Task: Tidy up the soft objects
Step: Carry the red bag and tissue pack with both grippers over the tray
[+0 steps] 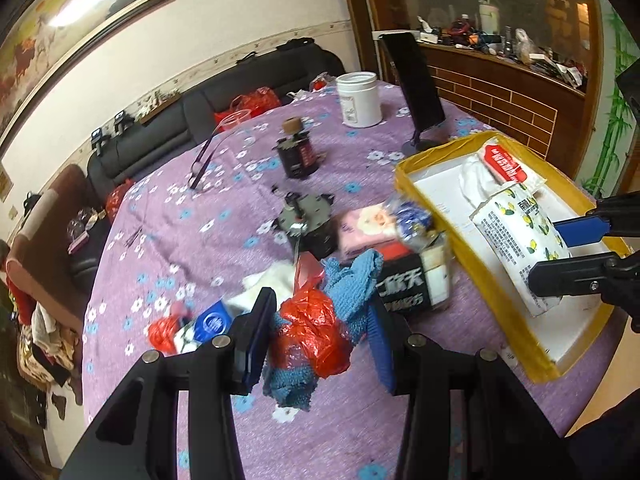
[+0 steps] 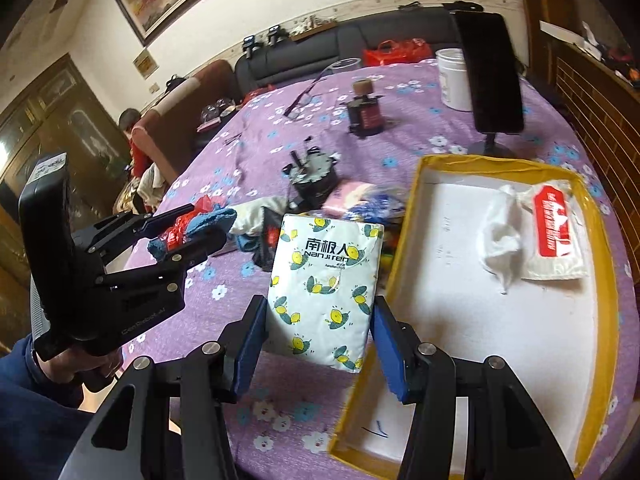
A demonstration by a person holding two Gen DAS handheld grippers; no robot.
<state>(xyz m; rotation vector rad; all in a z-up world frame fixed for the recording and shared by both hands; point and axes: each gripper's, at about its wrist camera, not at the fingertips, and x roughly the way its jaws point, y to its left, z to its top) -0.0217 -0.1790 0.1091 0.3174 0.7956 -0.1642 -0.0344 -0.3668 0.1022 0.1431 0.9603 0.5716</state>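
Note:
My left gripper (image 1: pixel 320 340) is shut on a blue knitted cloth (image 1: pixel 348 292) bundled with a crumpled red plastic bag (image 1: pixel 316 332), held above the purple floral tablecloth. From the right wrist view the left gripper (image 2: pixel 204 224) shows at the left with that bundle (image 2: pixel 188 232) in it. My right gripper (image 2: pixel 320 346) is shut on a white tissue pack with lemon print (image 2: pixel 324 288), held at the left rim of a yellow-edged box (image 2: pixel 416 184). The left wrist view shows the right gripper (image 1: pixel 560 256) and that pack (image 1: pixel 520 240) over the box (image 1: pixel 424 200). A red-and-white tissue pack (image 2: pixel 554 232) and a white cloth (image 2: pixel 500 236) lie inside the box.
A black carton (image 1: pixel 408 284), a pink pack (image 1: pixel 364 228), a white cloth (image 1: pixel 268 284) and a blue-white pack (image 1: pixel 208 324) lie clustered beside the box. Farther back stand a black gadget (image 1: pixel 308 220), a dark bottle (image 1: pixel 298 156), a white jar (image 1: pixel 358 98) and a phone on a stand (image 1: pixel 416 80). A person (image 2: pixel 132 136) sits by the sofa.

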